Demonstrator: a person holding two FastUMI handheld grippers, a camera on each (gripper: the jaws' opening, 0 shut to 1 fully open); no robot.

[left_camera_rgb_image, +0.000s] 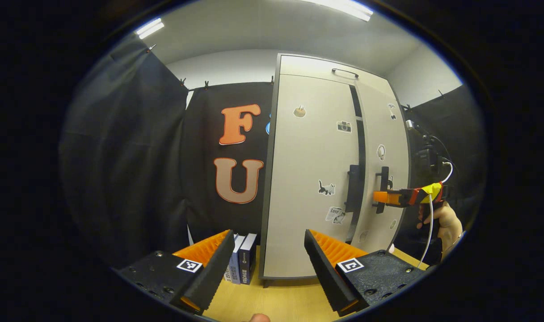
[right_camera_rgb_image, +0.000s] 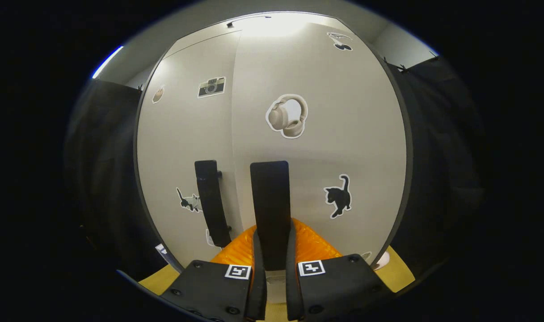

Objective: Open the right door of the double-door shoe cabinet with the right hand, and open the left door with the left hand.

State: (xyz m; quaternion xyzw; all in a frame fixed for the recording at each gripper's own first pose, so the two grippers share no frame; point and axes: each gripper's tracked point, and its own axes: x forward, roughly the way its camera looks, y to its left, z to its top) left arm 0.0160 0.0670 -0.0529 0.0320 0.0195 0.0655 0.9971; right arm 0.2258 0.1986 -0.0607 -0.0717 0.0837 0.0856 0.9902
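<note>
The pale shoe cabinet stands on a wooden table. In the left gripper view its left door [left_camera_rgb_image: 307,170] carries a dark vertical handle [left_camera_rgb_image: 353,188], and a dark gap runs between that door and the right door [left_camera_rgb_image: 385,129]. My left gripper [left_camera_rgb_image: 268,237] is open, well short of the cabinet, with nothing between its fingers. My right gripper [left_camera_rgb_image: 381,197], held by a hand [left_camera_rgb_image: 446,223], reaches the right door's handle [left_camera_rgb_image: 383,174]. In the right gripper view, my right gripper [right_camera_rgb_image: 274,237] is shut on that black right handle [right_camera_rgb_image: 270,197]. The left handle [right_camera_rgb_image: 211,201] stands just left of it.
A few dark books [left_camera_rgb_image: 242,264] stand upright against the cabinet's left side on the wooden table [left_camera_rgb_image: 272,299]. Black cloth walls close in on both sides. A top panel with a small handle [left_camera_rgb_image: 344,71] sits above the doors. A white cable [left_camera_rgb_image: 430,232] hangs from the right gripper.
</note>
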